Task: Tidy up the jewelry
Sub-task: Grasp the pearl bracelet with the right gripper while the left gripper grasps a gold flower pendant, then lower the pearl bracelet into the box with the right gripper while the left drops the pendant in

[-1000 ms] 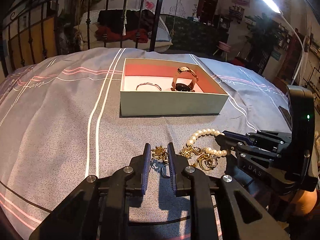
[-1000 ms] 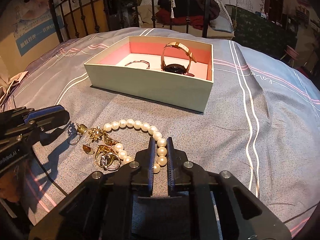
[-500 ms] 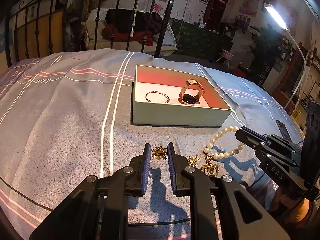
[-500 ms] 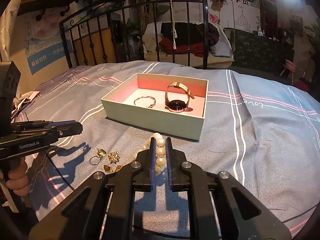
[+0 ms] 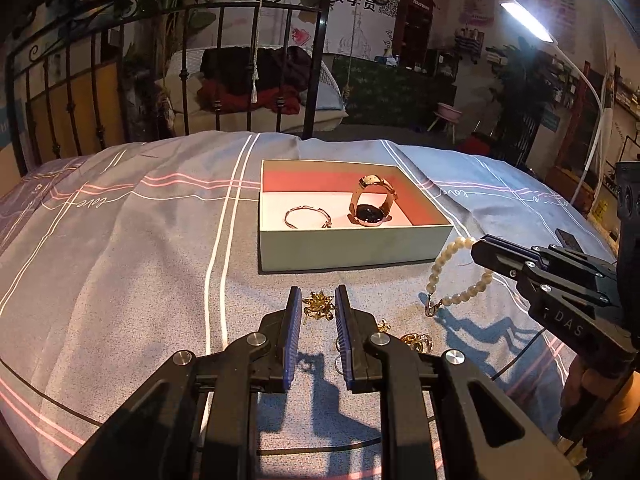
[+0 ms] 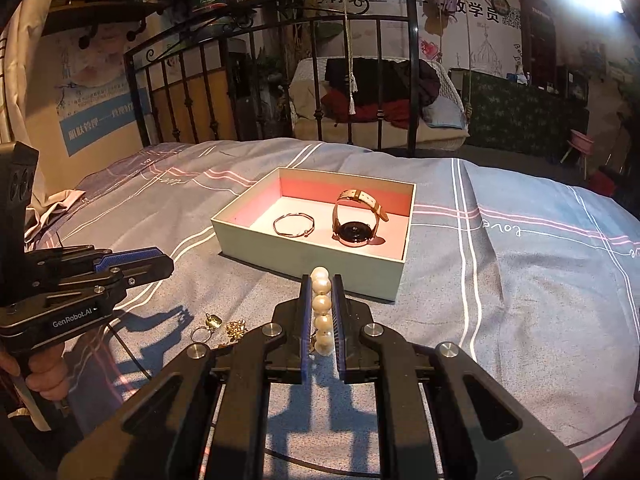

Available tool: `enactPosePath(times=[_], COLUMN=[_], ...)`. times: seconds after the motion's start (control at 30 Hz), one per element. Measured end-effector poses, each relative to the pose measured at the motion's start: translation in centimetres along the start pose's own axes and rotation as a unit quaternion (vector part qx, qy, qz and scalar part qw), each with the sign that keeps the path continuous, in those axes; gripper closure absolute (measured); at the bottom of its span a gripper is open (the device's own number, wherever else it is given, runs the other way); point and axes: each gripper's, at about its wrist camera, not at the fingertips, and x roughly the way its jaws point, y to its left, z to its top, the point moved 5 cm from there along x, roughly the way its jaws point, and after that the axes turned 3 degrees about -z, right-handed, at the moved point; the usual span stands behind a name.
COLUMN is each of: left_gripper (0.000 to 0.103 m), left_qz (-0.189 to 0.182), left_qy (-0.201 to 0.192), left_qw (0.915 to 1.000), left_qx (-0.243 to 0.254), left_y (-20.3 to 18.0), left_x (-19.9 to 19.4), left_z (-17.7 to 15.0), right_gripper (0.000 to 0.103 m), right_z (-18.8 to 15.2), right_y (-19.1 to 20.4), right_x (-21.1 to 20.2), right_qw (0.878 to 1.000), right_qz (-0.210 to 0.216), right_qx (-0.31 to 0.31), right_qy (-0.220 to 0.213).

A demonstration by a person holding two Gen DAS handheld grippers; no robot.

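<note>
Right tongs (image 6: 321,312): clamped on pearl bracelet (image 6: 321,304), beads stacked in a row between the pads. Grip taken on one side of the loop so that the remainder hangs free; seen from the left wrist view as a dangling arc (image 5: 444,276) below the tong tips, clasp end lowest, clear of the bed cover (image 5: 120,260). Lifted carriage judged to keep the strand from dragging through the loose pieces beneath.

Left tongs (image 5: 316,316): narrowly parted, gripping nothing. Poised above the bed cover with gold flower brooch (image 5: 318,305) showing in the gap just ahead of the tips; contact not evident. Position judged as readiness for the next pick while the right side carries.

Beside the left tongs, toward the right tongs: small gold pieces (image 5: 416,341) lying on the cover, partly hidden by the finger. From the right wrist view, ring (image 6: 199,334) and gold charm (image 6: 214,321) lying below and left of the right tongs, close together.

Ahead of both tongs: open jewelry box (image 6: 308,258), pale outside, pink inside, resting on the bed cover. Inside: bangle (image 6: 293,225) lying flat on the left, watch (image 6: 356,220) propped on its strap on the right. Free floor remaining at the near wall, judged adequate for the bracelet.

Beyond the box: iron bed frame (image 6: 280,80).

Step in hand, as judged: transfer of bracelet to box. Loose pieces not yet stowed.
</note>
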Motion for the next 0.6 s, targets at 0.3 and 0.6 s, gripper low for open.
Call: enactPosePath(times=[0.3,0.6], left_gripper=[0.086,0.086], left_qz=[0.002,-0.003], left_qy=[0.003,-0.007], left_qw=[1.0000,1.0000], left_qx=[-0.004,-0.001], left_y=[0.1,-0.5], left_x=[0.6,2.2], left_z=[1.1,5.4], right_gripper=[0.093,0.093], right_z=[1.6,5.7], right_y=[0.1,-0.2], right_x=[-0.5,-0.2], right_qw=[1.000,0.999], right_qz=[0.003,-0.002], right_qx=[-0.007,-0.020], right_qy=[-0.013,-0.036])
